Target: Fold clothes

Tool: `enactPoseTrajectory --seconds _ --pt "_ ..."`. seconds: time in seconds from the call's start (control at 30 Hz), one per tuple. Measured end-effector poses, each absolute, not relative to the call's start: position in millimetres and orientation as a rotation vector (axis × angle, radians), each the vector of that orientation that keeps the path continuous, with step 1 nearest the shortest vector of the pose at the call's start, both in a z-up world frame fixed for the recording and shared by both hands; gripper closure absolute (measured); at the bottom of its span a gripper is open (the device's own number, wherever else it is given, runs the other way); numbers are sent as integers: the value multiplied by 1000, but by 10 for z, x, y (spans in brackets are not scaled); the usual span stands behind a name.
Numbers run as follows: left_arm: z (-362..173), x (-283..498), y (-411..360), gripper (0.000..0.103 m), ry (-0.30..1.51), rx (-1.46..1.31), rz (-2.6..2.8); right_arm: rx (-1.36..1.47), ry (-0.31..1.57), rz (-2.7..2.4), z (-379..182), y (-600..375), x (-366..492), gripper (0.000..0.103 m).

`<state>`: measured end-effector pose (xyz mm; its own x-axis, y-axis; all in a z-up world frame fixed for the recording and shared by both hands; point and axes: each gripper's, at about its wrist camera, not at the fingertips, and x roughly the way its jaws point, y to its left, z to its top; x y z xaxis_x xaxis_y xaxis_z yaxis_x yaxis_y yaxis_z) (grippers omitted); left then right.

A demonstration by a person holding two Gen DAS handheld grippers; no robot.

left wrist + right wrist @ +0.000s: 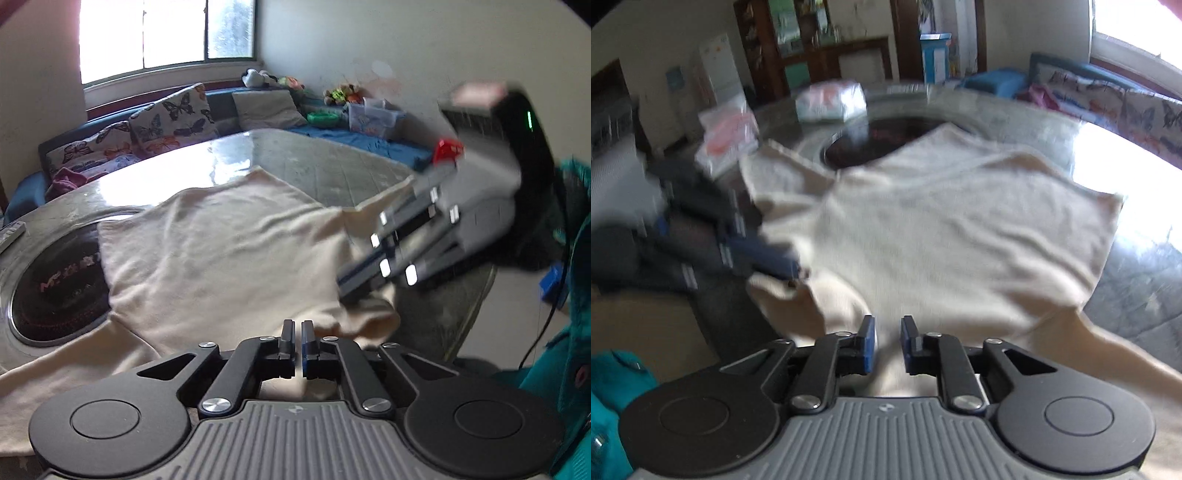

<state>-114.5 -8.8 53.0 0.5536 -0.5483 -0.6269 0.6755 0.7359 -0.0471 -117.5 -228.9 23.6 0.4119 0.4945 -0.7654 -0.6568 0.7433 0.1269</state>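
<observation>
Much of what I get is smeared: my right wrist view is blurred throughout, and in my left wrist view the right gripper (347, 291) is a streaked grey shape entering from three o'clock. The cream garment (229, 251) runs out of frame under both camera housings, so I cannot see its near hem or tell whether it is a shirt or a sweater. It lies spread on the grey table (325, 162), partly covering a dark round inset (55, 291) at nine o'clock in the left view. One sleeve trails off toward eight o'clock there; in the right view a sleeve runs toward four o'clock. Its body stretches away from me toward twelve o'clock, long axis roughly front to back.

My left gripper (297, 328) has its jaws nearly pressed together, a thin slit between them, over the near cloth; I cannot tell whether fabric is caught. In the right view it (798, 271) sits at nine o'clock with its tip touching a bunched fold (783, 291). My right gripper (888, 325) has its jaws spread, cloth visible in the gap. Butterfly cushions (173, 118) sit beyond the table.
</observation>
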Motion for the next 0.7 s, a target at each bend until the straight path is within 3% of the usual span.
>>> enactPoseTrajectory --seconds 0.23,0.47,0.7 --pt "535 -781 -134 99 678 81 -654 -173 840 680 309 -2473 -1179 78" --pt "192 -713 -491 99 742 125 -683 -67 852 505 260 -2956 -1239 77" --pt "217 -805 -590 96 709 190 -691 16 848 357 177 -3424 -1443 74"
